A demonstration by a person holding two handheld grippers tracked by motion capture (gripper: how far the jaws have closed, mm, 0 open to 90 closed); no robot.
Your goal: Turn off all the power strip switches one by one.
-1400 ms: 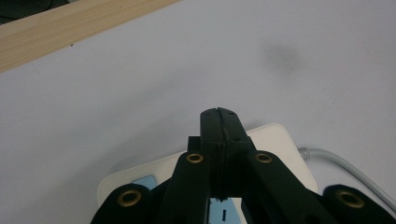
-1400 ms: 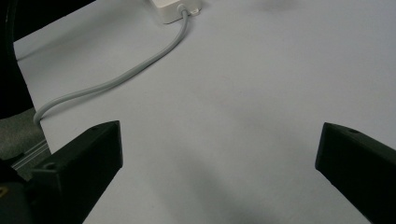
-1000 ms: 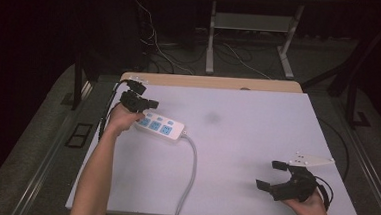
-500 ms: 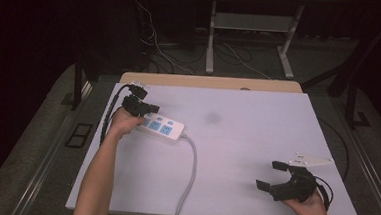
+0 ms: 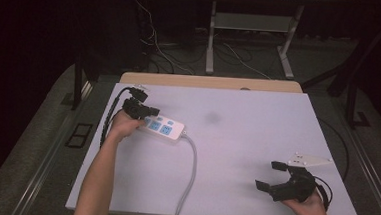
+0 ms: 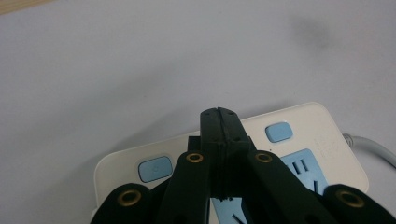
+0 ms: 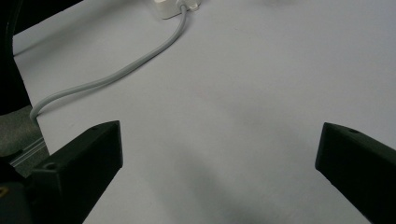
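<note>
Now the left gripper, jaws pressed together with nothing between them, hovers over the power strip at the table's left, seemingly poised to press a switch button, while the right gripper waits wide apart, well clear.

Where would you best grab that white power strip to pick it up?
Probably across the narrow width of the power strip, coming straight down, near its middle. It lies flat, and its long sides are straight and parallel. The cord leaves its right end, so stay clear there.
</note>
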